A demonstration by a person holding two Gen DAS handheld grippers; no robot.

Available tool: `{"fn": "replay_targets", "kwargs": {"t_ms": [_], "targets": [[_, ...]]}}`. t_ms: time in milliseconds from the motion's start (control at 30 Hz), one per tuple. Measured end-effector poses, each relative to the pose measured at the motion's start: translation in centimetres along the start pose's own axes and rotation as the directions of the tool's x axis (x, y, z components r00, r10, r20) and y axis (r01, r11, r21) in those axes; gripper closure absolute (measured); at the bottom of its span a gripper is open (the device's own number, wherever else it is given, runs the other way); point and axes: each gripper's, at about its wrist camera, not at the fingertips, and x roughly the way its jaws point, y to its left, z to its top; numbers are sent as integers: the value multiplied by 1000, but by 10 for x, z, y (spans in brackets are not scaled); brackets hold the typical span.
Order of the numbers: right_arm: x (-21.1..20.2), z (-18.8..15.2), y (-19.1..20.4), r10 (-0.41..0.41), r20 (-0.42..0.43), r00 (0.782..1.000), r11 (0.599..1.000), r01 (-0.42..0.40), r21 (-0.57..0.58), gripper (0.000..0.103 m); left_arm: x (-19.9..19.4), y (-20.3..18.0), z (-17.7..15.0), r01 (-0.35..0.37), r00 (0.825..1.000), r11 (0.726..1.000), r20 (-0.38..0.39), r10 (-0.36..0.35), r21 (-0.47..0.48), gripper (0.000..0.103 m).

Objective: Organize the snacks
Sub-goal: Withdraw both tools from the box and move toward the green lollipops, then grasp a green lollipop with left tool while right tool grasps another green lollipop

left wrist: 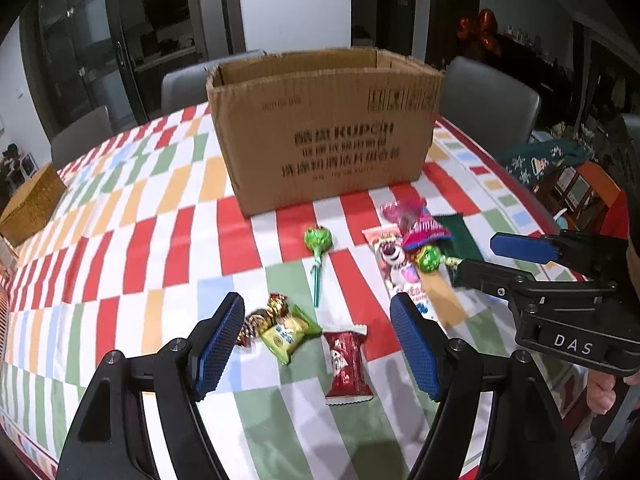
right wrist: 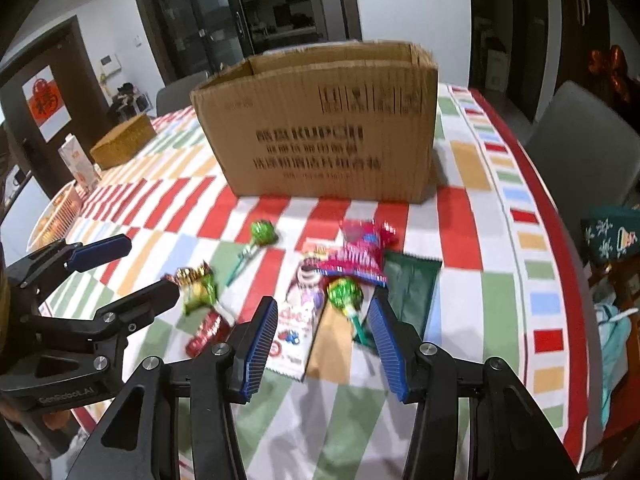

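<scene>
My left tongs (left wrist: 318,338) hang open over the checked tablecloth (left wrist: 132,264), nothing between the blue pads. Just under them lie a red wrapper (left wrist: 345,362), a green packet (left wrist: 290,334) and a gold-foil sweet (left wrist: 276,306) touching that packet. My right tongs (right wrist: 323,338) are also open and hold nothing; a green lollipop (right wrist: 345,294) lies on the cloth between their tips, its stick running down toward the right-hand pad.

The cardboard box (left wrist: 324,136) stands open-topped at the far side of the snacks. From the left camera I cannot see down into it; the right camera shows only a strip of its inner back wall.

The left camera gives a sharp look at the bear-printed packet (left wrist: 394,264), the pink bag (left wrist: 420,224) lying across its top, and the dark green pouch (left wrist: 458,236) beside them. In the right camera these are blurred, but the pouch shows at full length there, with its zigzag top edge. A second lollipop (left wrist: 318,242) lies apart, between the two groups.

Only the right camera shows a milk carton (right wrist: 78,164) and a white tray (right wrist: 56,216) at the table's far left edge. The woven gold box (right wrist: 122,142) appears in both. The left camera shows fingers (left wrist: 600,394) on the right tongs' handle.
</scene>
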Motion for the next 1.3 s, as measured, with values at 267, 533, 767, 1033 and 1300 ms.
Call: {"fn": "replay_targets", "kwargs": {"t_ms": [267,533,767,1033,1300], "targets": [[23,-3,-8,-7,-43,999,1000,8,26,60,22,5,7,-7,1000,1000,12,7,12,29],[44,0,-15,19,-70,997,998,-15,64,72,50,10,24,20,1000,1000,7,-20,18,38],[58,3,-17,21,-88,996,997,-15,75,76,78,14,36,51,998,999,-37,-50,4,54],[71,5,-20,23,-111,994,996,-13,91,77,104,13,50,69,995,998,-70,-68,7,60],[72,6,-22,25,-104,994,995,-15,102,77,120,9,57,71,992,997,-104,-69,10,75]]}}
